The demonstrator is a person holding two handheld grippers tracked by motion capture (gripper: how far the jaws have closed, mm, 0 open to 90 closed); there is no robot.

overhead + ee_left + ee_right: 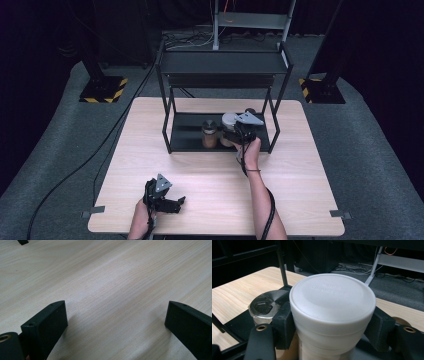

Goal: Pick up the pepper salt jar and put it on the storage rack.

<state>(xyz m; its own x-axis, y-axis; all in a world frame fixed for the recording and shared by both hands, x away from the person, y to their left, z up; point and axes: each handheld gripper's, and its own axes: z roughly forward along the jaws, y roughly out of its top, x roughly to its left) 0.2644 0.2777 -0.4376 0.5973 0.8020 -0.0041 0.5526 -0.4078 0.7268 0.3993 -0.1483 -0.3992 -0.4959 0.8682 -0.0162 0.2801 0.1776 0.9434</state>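
Broadly, we note the pale wooden desk (215,200) first, then the black two-level metal rack (222,65) standing on its far half.

On the rack's lower shelf (187,136) stand two containers: a jar with a white lid (229,120) and, just beside it toward the left of the high view, a smaller jar with a metal cap (209,126) and brownish contents.

Right tool (239,131): reached into the lower shelf, jaws clamped on either side of the white-lidded jar just under its lid; in the right gripper view the pads press the wall of that jar (332,312) from both sides, with the metal-capped jar (263,306) close behind one jaw.

Left tool (167,200): resting low near the desk's front edge, well apart from the rack, jaws spread wide with bare wood between them.

Step in hand, as we judge it: the grip on the white-lidded jar is made; whether it is being set down or lifted out we cannot tell. Our guess for the next move: a straight pull toward the front, avoiding the neighbouring jar and the rack's front posts.

Hard to make out: the white-lidded jar's contents and base, hidden by the hand and tool; raised lettering on the lid is unreadable.
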